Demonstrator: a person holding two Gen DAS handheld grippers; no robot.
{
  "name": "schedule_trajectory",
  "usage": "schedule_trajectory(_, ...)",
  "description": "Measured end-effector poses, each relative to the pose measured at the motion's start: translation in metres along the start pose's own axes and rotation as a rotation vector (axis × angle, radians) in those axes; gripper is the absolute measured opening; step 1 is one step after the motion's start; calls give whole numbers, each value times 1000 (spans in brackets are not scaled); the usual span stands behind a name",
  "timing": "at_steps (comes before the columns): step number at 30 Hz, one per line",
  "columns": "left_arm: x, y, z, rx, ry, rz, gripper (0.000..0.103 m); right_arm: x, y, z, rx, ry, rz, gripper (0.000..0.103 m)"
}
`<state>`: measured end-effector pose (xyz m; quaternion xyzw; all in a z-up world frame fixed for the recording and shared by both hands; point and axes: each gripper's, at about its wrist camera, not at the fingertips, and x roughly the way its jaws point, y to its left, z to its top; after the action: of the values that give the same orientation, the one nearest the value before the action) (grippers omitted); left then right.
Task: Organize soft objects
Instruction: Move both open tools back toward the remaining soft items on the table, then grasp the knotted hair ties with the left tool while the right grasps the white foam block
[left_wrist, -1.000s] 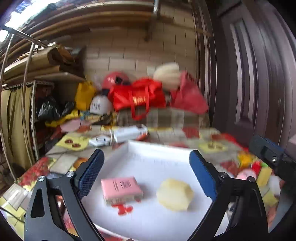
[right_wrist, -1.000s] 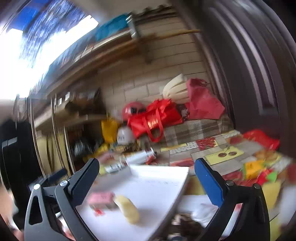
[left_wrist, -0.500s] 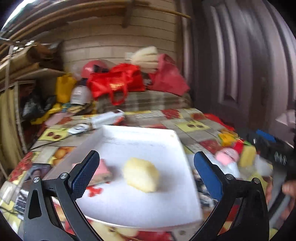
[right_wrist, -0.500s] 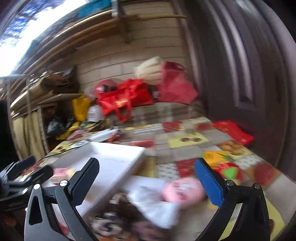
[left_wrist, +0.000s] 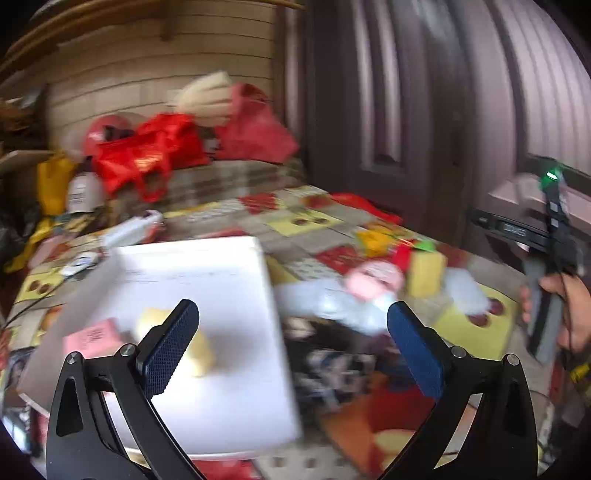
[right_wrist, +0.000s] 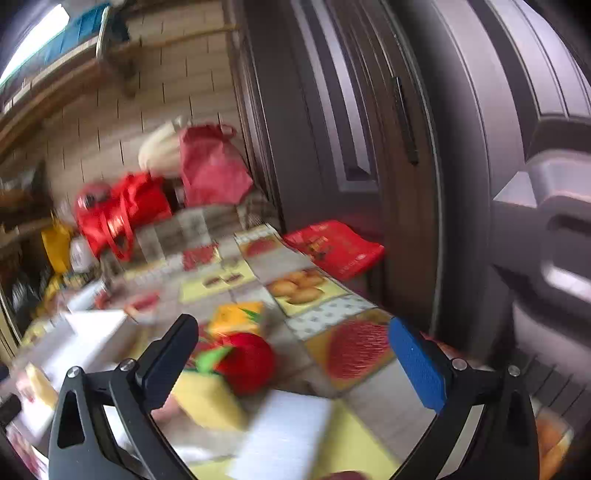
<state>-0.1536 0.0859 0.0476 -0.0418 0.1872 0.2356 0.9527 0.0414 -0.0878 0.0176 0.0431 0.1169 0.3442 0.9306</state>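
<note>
Both views are motion-blurred, so small details are unclear.

Left claw (left_wrist: 291, 343): jaws wide apart, nothing btwn them, hanging over the near edge of the table (left_wrist: 306, 221), which has a fruit-print patchwork cloth. Under it, toward the table's left side, sits a white tray (left_wrist: 236, 273). On the tray's near-left part: a pink block (left_wrist: 94, 334) w/ print on top and, just beside it, a pale yellow soft lump (left_wrist: 201, 350), partly hidden behind the left finger.

Right of the tray, on the cloth, is a loose heap of soft items: a pink plush (left_wrist: 373, 277), a yellow sponge block (left_wrist: 424, 267), white fluffy stuff (left_wrist: 463, 286), and a dark patterned piece (left_wrist: 332, 365) near the table's near edge. Can't make out what each is exactly.

Right claw (right_wrist: 293, 354): also spread open, empty, over the table's right half. Below it: a red round soft toy w/ green leaf (right_wrist: 247, 360), a yellow block (right_wrist: 207, 400) touching it on the near side, an orange-yellow piece (right_wrist: 234, 317) just behind, and a white flat item (right_wrist: 284, 432) at the near edge. The tray shows at the left of this view.

In the left wrist view, a hand (left_wrist: 570, 314) grips the handle of the right tool at the table's right edge; green light on top.

Far edge of the table: red bags (left_wrist: 147, 155), a cream bundle, and a yellow bag against the brick wall. A dark door stands along the right side.
</note>
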Motion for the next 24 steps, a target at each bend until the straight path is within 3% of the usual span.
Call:
schedule_trajectory(3,12,-26,2,83,54,-61,103,6,-13,2,-67,55,-20,103)
schedule_trajectory(7,28,-58,-1,213,125,-108,102,10,-16,0,-162,130,15,103)
schedule_trajectory(10,36,-71,-3,265,168,-102,102,16,0,-6,-265,200,55,103)
schedule_trajectory(13,44,-74,-5,276,210,-99,102,26,11,-16,-327,311,52,103)
schedule_trajectory(19,58,-72,-7,254,268,-106,102,51,6,-42,-328,559,73,103)
schedule_trajectory(24,72,-89,-9,315,304,-70,102,49,17,-49,-394,579,70,102)
